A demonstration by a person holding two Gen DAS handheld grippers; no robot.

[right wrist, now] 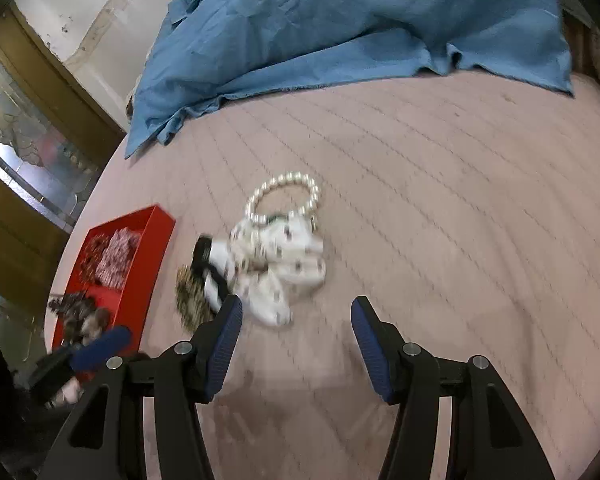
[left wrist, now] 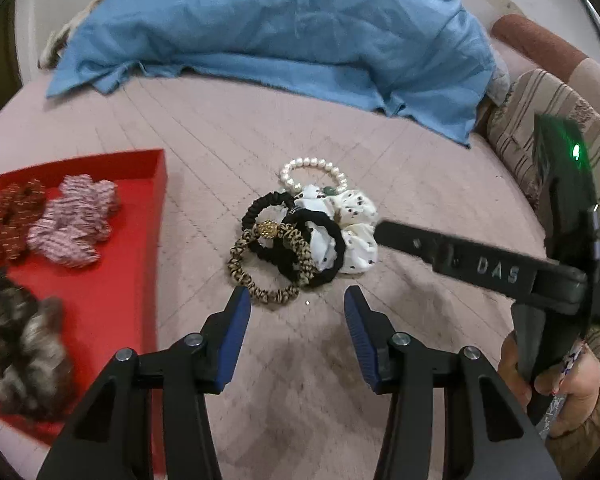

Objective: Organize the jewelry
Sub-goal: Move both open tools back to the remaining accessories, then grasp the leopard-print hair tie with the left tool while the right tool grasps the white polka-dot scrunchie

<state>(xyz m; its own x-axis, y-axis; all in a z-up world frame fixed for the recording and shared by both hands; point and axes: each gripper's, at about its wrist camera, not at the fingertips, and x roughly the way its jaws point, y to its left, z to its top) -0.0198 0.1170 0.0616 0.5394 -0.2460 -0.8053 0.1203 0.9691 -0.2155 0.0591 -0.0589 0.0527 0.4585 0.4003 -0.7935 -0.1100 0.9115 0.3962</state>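
Note:
A pile of hair ties and jewelry lies on the pink bed cover: a pearl bracelet (left wrist: 314, 170) (right wrist: 284, 196), a white dotted scrunchie (left wrist: 354, 226) (right wrist: 284, 256), black hair ties (left wrist: 296, 240) and a leopard-print tie (left wrist: 260, 280) (right wrist: 190, 296). A red tray (left wrist: 112, 240) (right wrist: 140, 272) at the left holds a pink striped scrunchie (left wrist: 76, 220), a dark red one (left wrist: 10, 220) and a brown furry one (left wrist: 24, 344). My left gripper (left wrist: 298, 304) is open and empty just before the pile. My right gripper (right wrist: 296, 316) is open and empty; one of its fingers (left wrist: 460, 256) reaches the white scrunchie.
A crumpled blue cloth (left wrist: 284, 28) (right wrist: 360, 28) covers the far side of the bed. A striped cushion (left wrist: 540, 120) lies at the right. A wooden frame and window (right wrist: 28, 132) stand beyond the bed's left edge.

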